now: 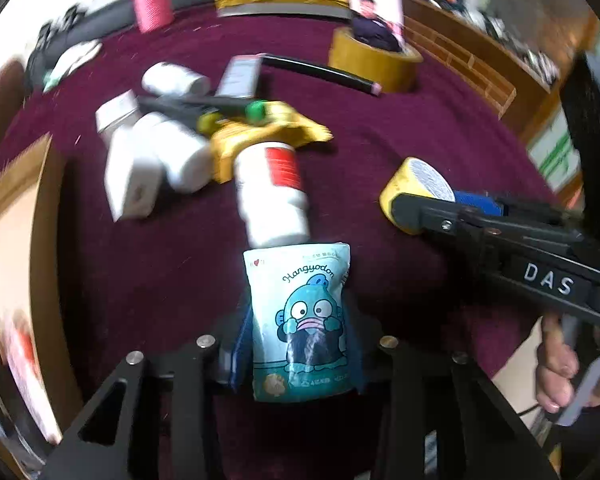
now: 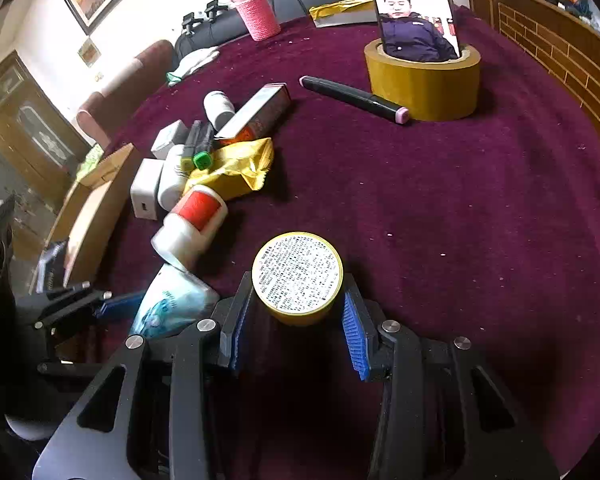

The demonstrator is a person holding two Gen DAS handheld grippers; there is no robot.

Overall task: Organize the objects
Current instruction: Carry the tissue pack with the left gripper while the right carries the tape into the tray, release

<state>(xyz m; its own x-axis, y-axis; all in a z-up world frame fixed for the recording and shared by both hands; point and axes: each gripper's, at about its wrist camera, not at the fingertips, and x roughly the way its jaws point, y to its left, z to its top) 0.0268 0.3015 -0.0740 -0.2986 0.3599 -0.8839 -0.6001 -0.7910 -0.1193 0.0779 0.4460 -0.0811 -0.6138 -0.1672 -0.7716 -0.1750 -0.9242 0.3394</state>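
Observation:
My left gripper (image 1: 298, 344) is shut on a teal Hangyodon snack pouch (image 1: 300, 320), held over the maroon tablecloth (image 1: 420, 136); the pouch also shows in the right wrist view (image 2: 172, 304). My right gripper (image 2: 298, 320) is shut on a round yellow tin (image 2: 298, 276) with a printed white face, also seen in the left wrist view (image 1: 418, 184). A pile lies ahead: a white bottle with a red label (image 1: 272, 188) (image 2: 192, 220), a yellow packet (image 2: 236, 168), white bottles and boxes (image 1: 140, 168), and markers (image 2: 198, 148).
A tape roll (image 2: 424, 84) holding a phone (image 2: 412, 12) stands far right, with a black marker (image 2: 352, 96) beside it. A pink bottle (image 2: 256, 10) stands at the back. A cardboard box (image 2: 96, 208) sits at the table's left edge.

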